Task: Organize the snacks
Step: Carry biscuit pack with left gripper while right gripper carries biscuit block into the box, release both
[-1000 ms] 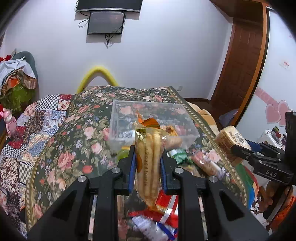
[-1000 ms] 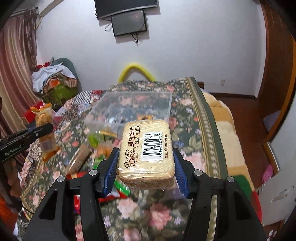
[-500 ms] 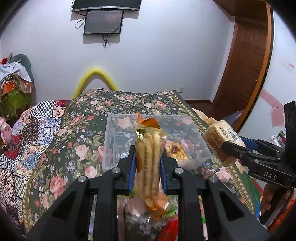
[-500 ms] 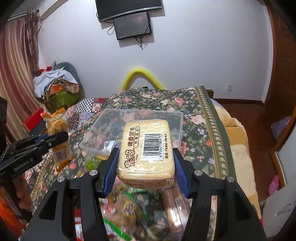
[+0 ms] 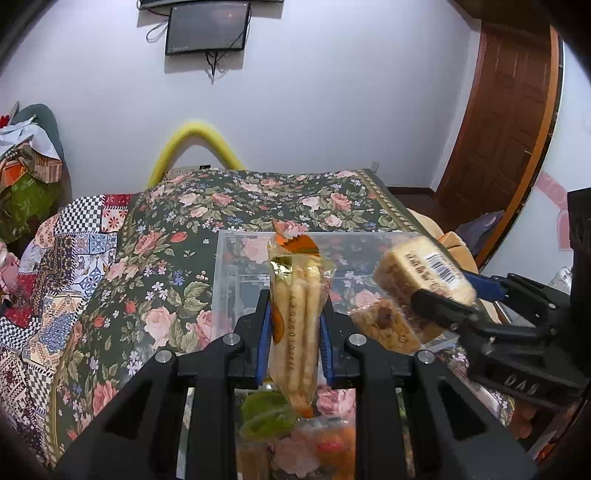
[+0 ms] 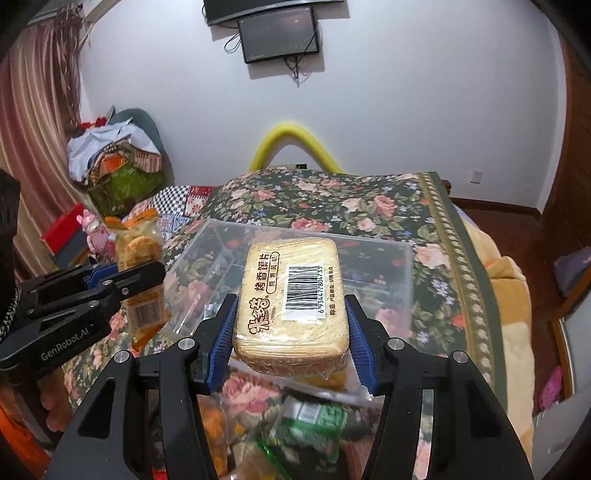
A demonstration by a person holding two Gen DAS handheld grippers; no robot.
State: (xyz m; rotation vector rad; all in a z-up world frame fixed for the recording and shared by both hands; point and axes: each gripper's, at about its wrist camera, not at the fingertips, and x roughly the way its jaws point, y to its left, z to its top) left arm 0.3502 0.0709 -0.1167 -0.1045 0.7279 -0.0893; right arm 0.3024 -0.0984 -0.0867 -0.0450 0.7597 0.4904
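Left wrist view: the left tool (image 5: pixel 294 332) is closed on a clear packet of biscuit sticks (image 5: pixel 298 317), held upright between its blue pads, the orange crimped top pointing up. Just beyond stands the clear plastic box (image 5: pixel 229 280), open-topped and divided into compartments, resting on the floral bedspread (image 5: pixel 166 258). At right, the right tool (image 5: pixel 454 299) grips the wrapped toast slab (image 5: pixel 424 273), tilted, over the right side of the box; a brown nutty bar (image 5: pixel 384 325) lies below it, though whether inside the box or at its near rim cannot be told. Loose snack packs (image 5: pixel 273 413), green and orange, lie blurred at the near edge.

Right wrist view: the right tool (image 6: pixel 291 332) clamps the toast slab (image 6: pixel 291 295) flat, barcode label up, both pads pressed against its long sides, above the near part of the clear plastic box (image 6: pixel 399 266). At left, the left tool (image 6: pixel 147 275) holds its packet (image 6: pixel 140 258) beside the box's left wall. A green pack (image 6: pixel 314 413) lies near, below the slab. A dark screen (image 6: pixel 277 35) hangs on the far wall
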